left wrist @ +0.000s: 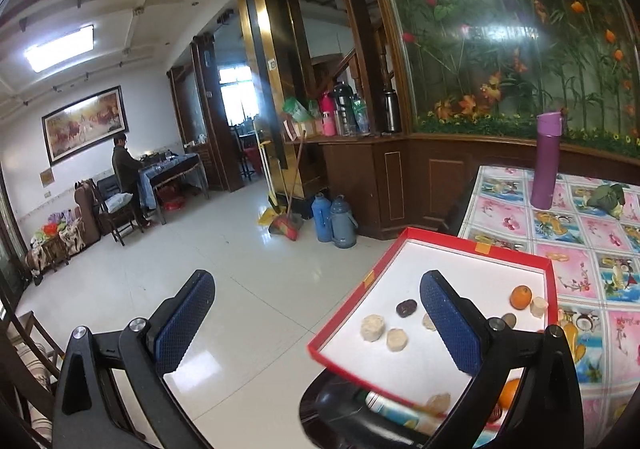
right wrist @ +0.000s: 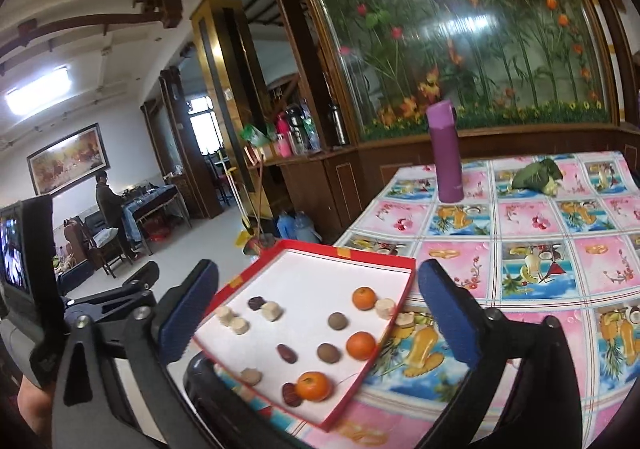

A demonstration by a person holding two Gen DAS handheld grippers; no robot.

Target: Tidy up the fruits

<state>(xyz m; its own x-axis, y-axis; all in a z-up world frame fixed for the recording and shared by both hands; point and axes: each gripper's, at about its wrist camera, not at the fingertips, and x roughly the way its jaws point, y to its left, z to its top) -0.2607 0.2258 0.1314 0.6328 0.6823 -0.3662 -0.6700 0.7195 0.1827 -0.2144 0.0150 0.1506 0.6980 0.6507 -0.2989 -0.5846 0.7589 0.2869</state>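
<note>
Both the left hand-held gripper (left wrist: 316, 313) and the right hand-held gripper (right wrist: 320, 309) are spread apart, holding nothing. A red tray (right wrist: 362, 381) with oranges (right wrist: 361, 345) overhangs the counter's (right wrist: 560, 289) left edge.

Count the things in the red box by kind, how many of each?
Oranges: 3
Dark red dates: 3
Brown round balls: 2
Pale round chunks: 5
Total: 13

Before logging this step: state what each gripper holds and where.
Nothing is held. The left gripper and the right gripper are both open and empty above the red tray.
</note>
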